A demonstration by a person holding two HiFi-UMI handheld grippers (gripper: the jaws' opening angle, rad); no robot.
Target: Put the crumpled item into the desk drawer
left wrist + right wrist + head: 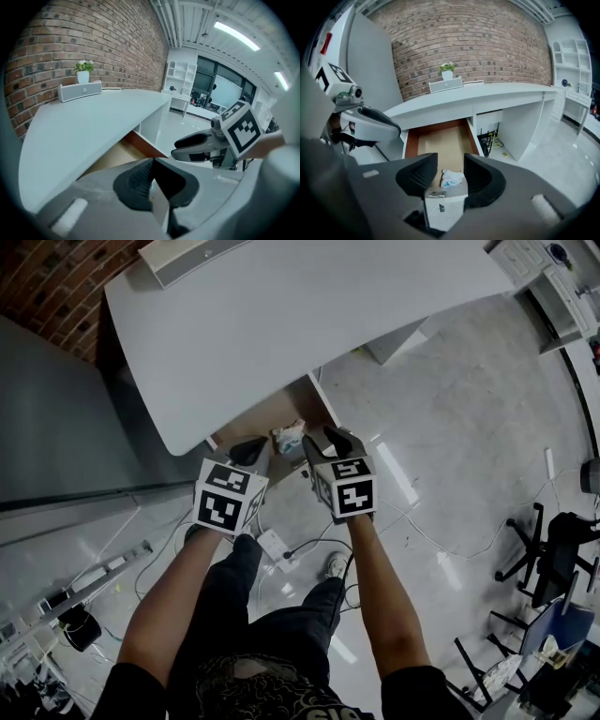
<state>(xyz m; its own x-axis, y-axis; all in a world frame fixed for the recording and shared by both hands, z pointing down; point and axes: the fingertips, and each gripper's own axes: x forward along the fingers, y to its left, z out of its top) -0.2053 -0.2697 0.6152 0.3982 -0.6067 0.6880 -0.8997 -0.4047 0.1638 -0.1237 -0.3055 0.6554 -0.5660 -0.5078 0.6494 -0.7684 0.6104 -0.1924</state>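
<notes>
The crumpled item (288, 437), a white wad with blue marks, lies inside the open desk drawer (255, 423) near its front edge. In the right gripper view the crumpled item (452, 178) shows between my open jaws, lying on the drawer's (440, 140) brown floor, with neither pad touching it. My right gripper (330, 441) (450, 162) hovers over the drawer's front right. My left gripper (248, 452) (153, 164) is just left of the wad, its pads together with nothing between them. The white desk (309, 315) overhangs the drawer's rear.
A small potted plant (447, 69) and a white box (446, 84) stand on the desk by the brick wall. A power strip with cables (277, 545) lies on the floor by the person's feet. A grey panel (47, 427) rises at left; office chairs (553, 559) stand at right.
</notes>
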